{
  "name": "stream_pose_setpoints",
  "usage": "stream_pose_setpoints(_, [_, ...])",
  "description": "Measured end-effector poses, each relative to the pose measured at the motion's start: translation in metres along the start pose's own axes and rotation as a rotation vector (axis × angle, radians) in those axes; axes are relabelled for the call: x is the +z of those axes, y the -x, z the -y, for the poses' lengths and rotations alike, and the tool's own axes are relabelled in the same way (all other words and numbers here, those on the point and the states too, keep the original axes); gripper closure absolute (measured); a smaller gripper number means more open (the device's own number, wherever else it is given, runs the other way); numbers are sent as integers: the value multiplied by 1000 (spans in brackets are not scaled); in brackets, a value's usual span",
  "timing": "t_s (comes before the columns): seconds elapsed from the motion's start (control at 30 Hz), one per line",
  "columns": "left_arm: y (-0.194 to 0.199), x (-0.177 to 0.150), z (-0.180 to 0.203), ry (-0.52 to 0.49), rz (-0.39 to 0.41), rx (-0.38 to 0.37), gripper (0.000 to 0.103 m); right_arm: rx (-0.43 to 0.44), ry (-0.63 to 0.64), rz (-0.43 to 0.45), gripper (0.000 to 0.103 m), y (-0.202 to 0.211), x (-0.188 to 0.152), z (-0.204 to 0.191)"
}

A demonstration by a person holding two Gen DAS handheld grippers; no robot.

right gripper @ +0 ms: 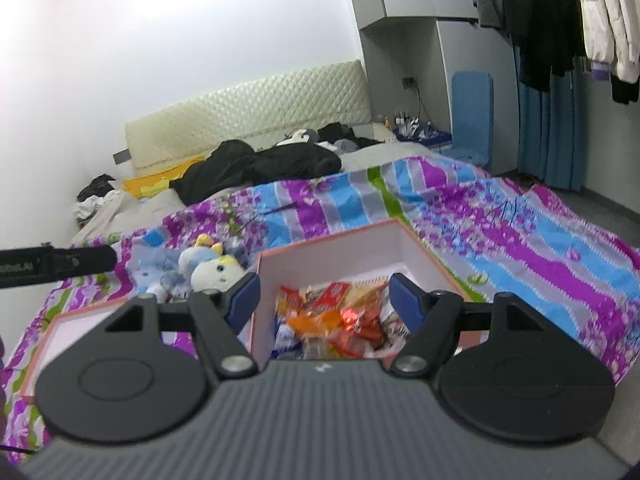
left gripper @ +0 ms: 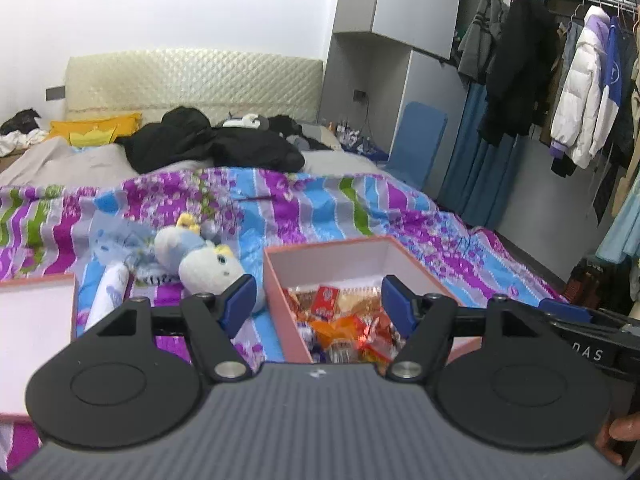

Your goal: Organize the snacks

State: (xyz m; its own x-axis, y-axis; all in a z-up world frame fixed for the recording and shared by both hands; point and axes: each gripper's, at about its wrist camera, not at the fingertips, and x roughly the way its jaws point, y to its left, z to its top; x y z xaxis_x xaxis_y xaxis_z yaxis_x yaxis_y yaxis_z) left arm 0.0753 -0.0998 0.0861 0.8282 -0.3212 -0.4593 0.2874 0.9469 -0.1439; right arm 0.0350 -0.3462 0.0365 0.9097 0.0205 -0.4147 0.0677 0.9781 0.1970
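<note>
Snacks (left gripper: 344, 328) in bright wrappers lie heaped inside an open pink box (left gripper: 320, 254), which sits on the bed (left gripper: 280, 200) atop a purple, blue and green striped quilt (right gripper: 520, 240). Just left of the box lies its lid (right gripper: 64, 328), white inside up. A pale blue plush toy (left gripper: 204, 260) rests on the quilt beyond the lid. Both tools hang over the box's near edge: left tool (left gripper: 318, 300) and right tool (right gripper: 324, 298) each spread apart, gripping nothing.

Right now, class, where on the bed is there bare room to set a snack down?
Free: the striped quilt right of the pink box, and beyond it. Crowded: the box's snacks, and the plush toys to its left.
</note>
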Motion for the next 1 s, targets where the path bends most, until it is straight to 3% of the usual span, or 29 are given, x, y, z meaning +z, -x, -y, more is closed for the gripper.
stream_pose_setpoints(0.57, [-20,-65,-28,39,-94,54,29,-22,54,-104,30,-6,-65,-8])
stream_pose_setpoints(1.0, [-36,-71,-24,10,-118,30,29,-39,55,-95,30,-9,-67,-5])
